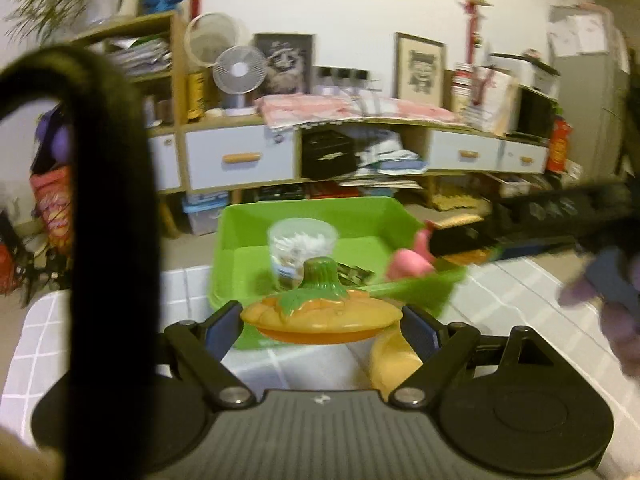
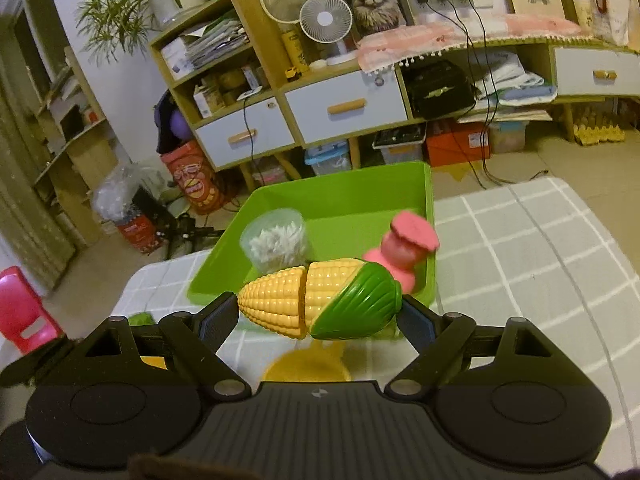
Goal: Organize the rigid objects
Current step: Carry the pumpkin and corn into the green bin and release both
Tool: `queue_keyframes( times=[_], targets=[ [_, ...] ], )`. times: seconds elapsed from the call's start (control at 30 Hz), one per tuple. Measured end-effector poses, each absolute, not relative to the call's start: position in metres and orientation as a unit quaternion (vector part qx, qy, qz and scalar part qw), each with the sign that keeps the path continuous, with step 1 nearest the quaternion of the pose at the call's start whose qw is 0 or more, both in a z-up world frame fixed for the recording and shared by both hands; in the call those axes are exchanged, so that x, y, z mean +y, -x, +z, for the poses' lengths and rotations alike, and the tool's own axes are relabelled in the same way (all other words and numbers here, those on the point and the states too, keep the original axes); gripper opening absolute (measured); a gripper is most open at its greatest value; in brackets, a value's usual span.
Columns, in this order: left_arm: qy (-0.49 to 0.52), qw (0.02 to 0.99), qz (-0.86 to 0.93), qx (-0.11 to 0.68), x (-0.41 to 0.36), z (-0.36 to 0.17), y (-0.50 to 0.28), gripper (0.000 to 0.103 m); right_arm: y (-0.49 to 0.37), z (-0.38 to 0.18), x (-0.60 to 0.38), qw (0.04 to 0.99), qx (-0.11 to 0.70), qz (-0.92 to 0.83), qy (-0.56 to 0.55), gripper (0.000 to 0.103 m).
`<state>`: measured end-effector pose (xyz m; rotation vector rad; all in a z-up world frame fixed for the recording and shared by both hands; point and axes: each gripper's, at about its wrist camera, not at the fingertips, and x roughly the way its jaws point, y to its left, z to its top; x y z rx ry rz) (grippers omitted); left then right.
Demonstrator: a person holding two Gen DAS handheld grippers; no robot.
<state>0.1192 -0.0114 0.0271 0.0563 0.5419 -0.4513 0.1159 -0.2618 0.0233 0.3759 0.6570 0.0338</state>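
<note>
Left gripper (image 1: 322,326) jaws clamp the pumpkin lid (image 1: 320,316); right gripper (image 2: 318,316) jaws hold the toy corn (image 2: 316,300). Green bin (image 2: 428,200) sits at 12 o'clock.

A home living room: cluttered sideboard (image 2: 344,108), framed pictures (image 2: 374,2), houseplant (image 2: 132,4).

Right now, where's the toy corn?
In the right wrist view the toy corn is gripped crosswise in the right claw, just in front of the green bin holding a pink toy.
</note>
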Motion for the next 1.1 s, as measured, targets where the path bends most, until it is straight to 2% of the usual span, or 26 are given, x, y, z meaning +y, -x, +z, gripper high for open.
queue_keyframes(
  times=[0.23, 0.53, 0.57, 0.63, 0.7, 0.83, 1.1],
  targets=[
    [0.009, 0.94, -0.18, 0.289, -0.017, 0.012, -0.179, 0.066, -0.138, 0.012, -0.264, 0.929, 0.315, 0.014, -0.193, 0.087],
    [0.0, 0.941, -0.17, 0.292, -0.029, -0.004, -0.211, 0.067, -0.158, 0.005, -0.267, 0.927, 0.314, 0.016, -0.207, 0.087],
    [0.0, 0.941, -0.172, 0.292, -0.029, -0.005, -0.212, 0.068, -0.159, 0.004, -0.268, 0.926, 0.313, 0.017, -0.209, 0.088],
    [0.002, 0.935, -0.176, 0.307, -0.03, -0.008, -0.218, 0.079, -0.16, 0.003, -0.268, 0.927, 0.31, 0.016, -0.213, 0.09],
    [0.005, 0.932, -0.179, 0.315, -0.03, -0.012, -0.22, 0.08, -0.159, 0.003, -0.269, 0.928, 0.304, 0.015, -0.216, 0.101],
    [-0.009, 0.934, -0.176, 0.31, -0.036, -0.013, -0.216, 0.085, -0.158, 0.004, -0.269, 0.927, 0.305, 0.022, -0.215, 0.101],
    [-0.013, 0.934, -0.175, 0.312, -0.037, -0.009, -0.211, 0.086, -0.156, 0.008, -0.268, 0.927, 0.304, 0.019, -0.217, 0.101]
  ],
)
